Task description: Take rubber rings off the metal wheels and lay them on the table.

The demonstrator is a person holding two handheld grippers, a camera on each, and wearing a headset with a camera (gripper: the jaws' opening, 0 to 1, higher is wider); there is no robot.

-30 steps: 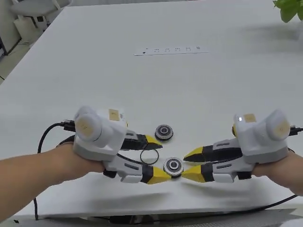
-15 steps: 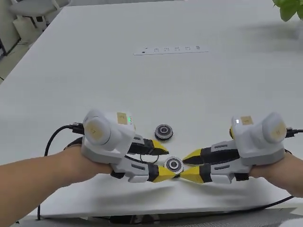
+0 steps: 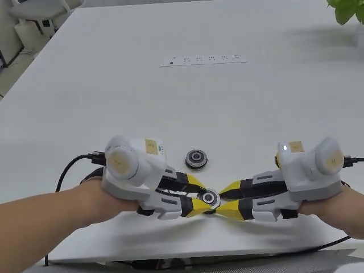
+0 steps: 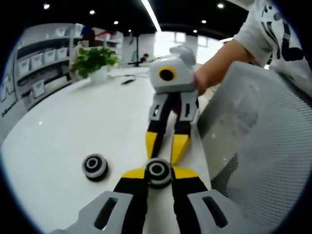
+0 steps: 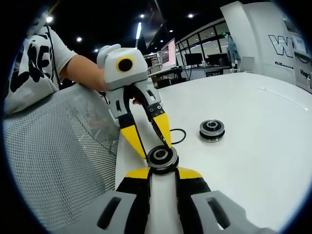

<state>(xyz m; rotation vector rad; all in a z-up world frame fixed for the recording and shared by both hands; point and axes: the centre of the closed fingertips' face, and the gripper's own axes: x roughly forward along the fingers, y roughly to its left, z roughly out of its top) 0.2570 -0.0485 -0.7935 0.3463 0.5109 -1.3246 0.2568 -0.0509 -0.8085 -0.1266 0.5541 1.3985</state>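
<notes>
Ceiling spotlights (image 4: 91, 11) shine over a white table (image 3: 170, 102), mesh chair (image 4: 263, 146) and shelves (image 4: 44, 58).

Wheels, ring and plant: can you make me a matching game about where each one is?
Things:
1. near wheel
2. far wheel
3. rubber ring
4. plant

Places:
A. lying loose and flat on the table
B. green leaves at the far right corner
C. between the left gripper and the right gripper
D. by itself, past the grippers

Pairs: 1-C, 2-D, 3-A, 4-B
</notes>
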